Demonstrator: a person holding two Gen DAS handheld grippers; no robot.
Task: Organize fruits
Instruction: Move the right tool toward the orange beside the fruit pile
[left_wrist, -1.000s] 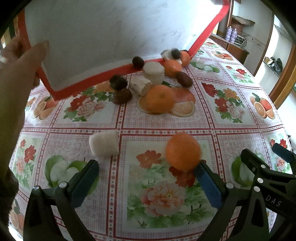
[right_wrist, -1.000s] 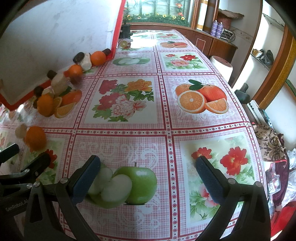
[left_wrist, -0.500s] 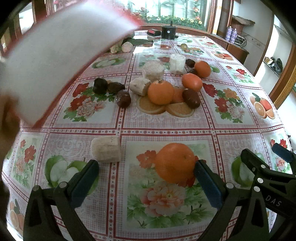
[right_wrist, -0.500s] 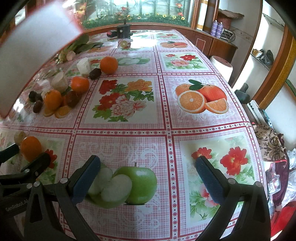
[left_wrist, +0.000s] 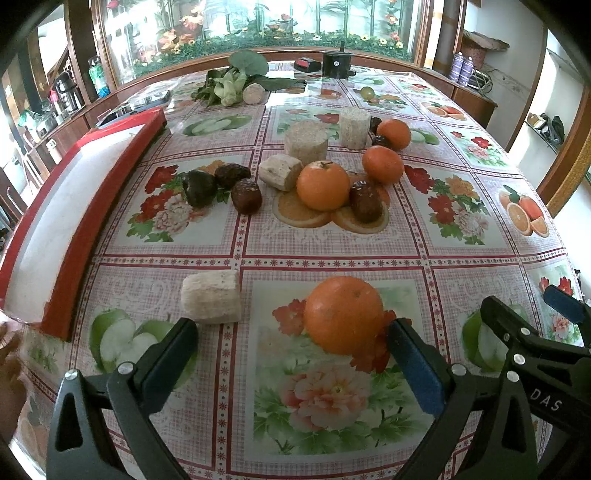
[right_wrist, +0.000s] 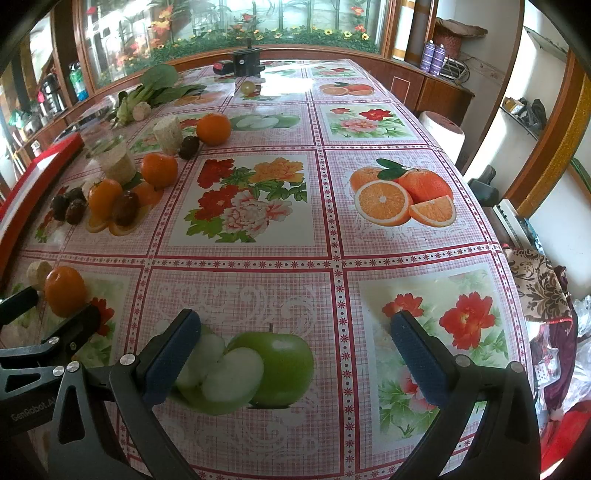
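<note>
The left gripper (left_wrist: 291, 354) stands spread and empty with the nearest orange (left_wrist: 343, 314) just ahead, toward its right finger. Firm, round and smooth, it would roll; pinch across its middle. The right gripper (right_wrist: 295, 350) also gapes, holding nothing.

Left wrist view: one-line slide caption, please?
Open left tongs frame a loose round orange on the floral vinyl tablecloth, red-rimmed white tray alongside.

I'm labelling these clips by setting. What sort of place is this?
Probably a home dining room: a large table under a fruit-and-flower oilcloth, wooden sideboards with thermoses, and a window onto flowering plants.
</note>
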